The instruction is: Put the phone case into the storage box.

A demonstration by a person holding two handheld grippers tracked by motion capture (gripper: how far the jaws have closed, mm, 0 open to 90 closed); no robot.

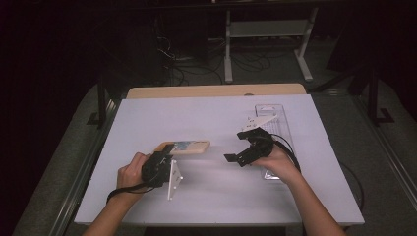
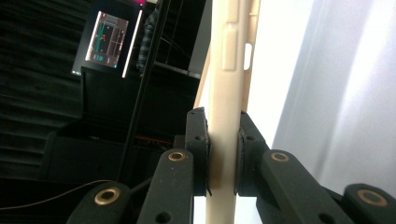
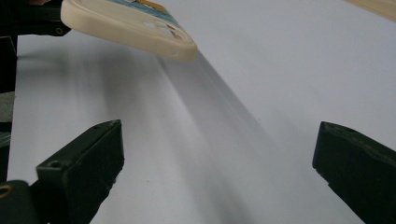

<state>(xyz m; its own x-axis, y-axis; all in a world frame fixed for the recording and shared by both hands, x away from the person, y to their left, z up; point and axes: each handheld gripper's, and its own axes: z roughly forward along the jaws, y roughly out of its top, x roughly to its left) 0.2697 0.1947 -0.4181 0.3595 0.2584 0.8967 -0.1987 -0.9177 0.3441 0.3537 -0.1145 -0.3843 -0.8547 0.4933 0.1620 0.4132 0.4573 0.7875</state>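
Two tongs were in my hands at the white table [image 1: 206,196]. On the left, my left tongs [image 1: 166,150] were clamped on one end of a cream phone case [image 1: 183,146]. The pads [image 2: 201,154] pressed on its thin sides, one on each side. I think I held it by the end so that the rest stuck out free to the right. The case hung a little above the table, toward the left side and about halfway between near and far. From the right tongs' camera I saw the case's rounded corner [image 3: 180,49] poking out in the air, with a bit of a colored picture on its top face.

In the middle, the table was bare, so I had room to work.

On the right, my right tongs [image 1: 236,147] were apart, with nothing between them. They pointed left at the free end of the case but did not touch it. I think I kept them wide so they could fit over that end next. Just behind my right hand lay a clear plastic tray [image 1: 275,113], running from near to far along the right side of the table. I could not tell if anything was inside it.
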